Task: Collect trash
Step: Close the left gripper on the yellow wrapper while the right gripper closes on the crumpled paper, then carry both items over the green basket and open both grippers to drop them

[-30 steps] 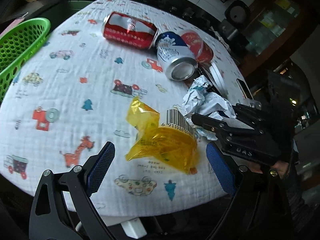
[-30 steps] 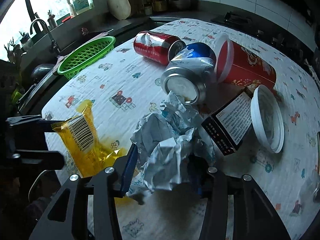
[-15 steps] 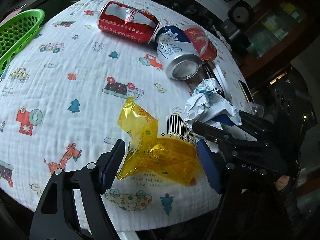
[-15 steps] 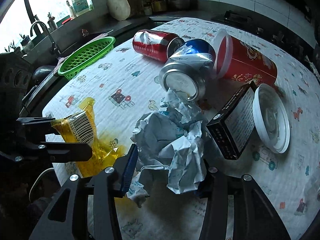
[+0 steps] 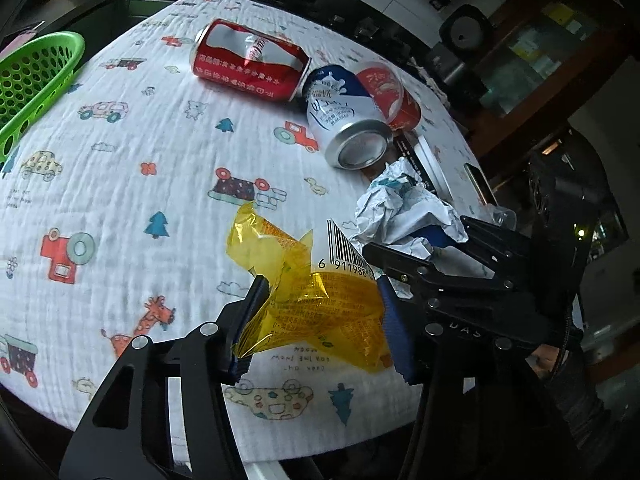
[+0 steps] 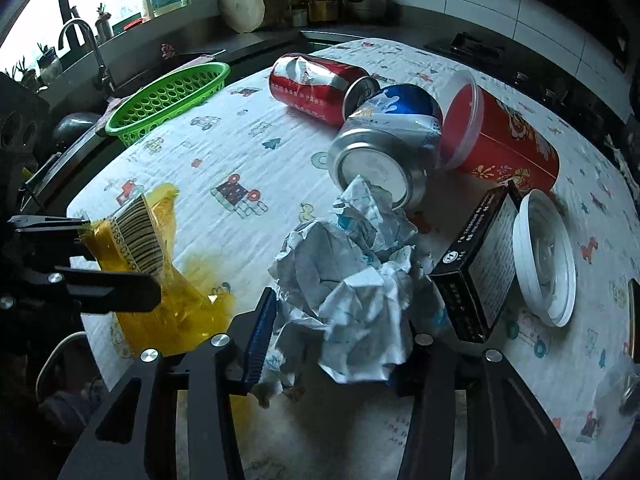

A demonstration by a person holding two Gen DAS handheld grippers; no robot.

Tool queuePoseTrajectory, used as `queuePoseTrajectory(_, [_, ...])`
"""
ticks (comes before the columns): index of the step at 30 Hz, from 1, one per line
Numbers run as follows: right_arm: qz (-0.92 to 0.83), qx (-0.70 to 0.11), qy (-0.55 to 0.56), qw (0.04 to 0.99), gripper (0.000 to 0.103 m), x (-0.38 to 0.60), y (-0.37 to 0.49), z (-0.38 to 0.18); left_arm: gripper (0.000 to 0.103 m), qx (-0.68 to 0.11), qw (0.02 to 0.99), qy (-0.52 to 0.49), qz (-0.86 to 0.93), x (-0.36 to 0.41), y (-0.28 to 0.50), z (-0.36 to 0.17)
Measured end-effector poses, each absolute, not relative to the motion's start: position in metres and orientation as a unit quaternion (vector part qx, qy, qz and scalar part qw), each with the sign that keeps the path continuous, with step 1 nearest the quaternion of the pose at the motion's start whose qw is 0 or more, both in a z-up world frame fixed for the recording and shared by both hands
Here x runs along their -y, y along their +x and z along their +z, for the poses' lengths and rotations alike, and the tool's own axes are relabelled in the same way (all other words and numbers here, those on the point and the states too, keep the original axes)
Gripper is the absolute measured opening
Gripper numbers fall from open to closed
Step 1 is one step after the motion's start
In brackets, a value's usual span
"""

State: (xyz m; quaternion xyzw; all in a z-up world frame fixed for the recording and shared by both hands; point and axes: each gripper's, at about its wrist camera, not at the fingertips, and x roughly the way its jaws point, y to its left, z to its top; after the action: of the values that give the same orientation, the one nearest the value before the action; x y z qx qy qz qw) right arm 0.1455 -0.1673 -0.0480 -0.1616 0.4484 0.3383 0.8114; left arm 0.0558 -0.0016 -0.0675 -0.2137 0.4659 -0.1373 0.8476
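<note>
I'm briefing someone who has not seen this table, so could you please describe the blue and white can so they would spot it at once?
On the white cartoon-print tablecloth, find the cluster of containers lying on their sides. The blue and white can lies in the middle, between the dented red can and the red cup. It alone is blue, its silver end against the crumpled paper.

left fingers closed onto yellow wrapper
</note>
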Motion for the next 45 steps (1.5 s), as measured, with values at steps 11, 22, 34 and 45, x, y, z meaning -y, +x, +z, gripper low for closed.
queuePoseTrajectory(11, [0.357,-0.441,-0.15,0.81,0.04,0.153,0.138,-0.03,0.053,-0.432,0.865,-0.22,-0.13,-0.034,0.045,-0.051])
queuePoseTrajectory(22, [0.38,-0.431,-0.15,0.805,0.037,0.117,0.139,-0.013,0.053,-0.399,0.887,-0.21,-0.102,-0.071,0.038,-0.036])
queuePoseTrajectory(34, [0.41,-0.42,-0.143,0.797,0.037,0.06,0.151,0.008,0.053,-0.355,0.916,-0.181,-0.053,-0.128,0.03,-0.015])
queuePoseTrajectory(45, [0.446,-0.414,-0.14,0.781,0.037,-0.012,0.163,0.02,0.053,-0.326,0.928,-0.181,0.006,-0.199,0.033,-0.004])
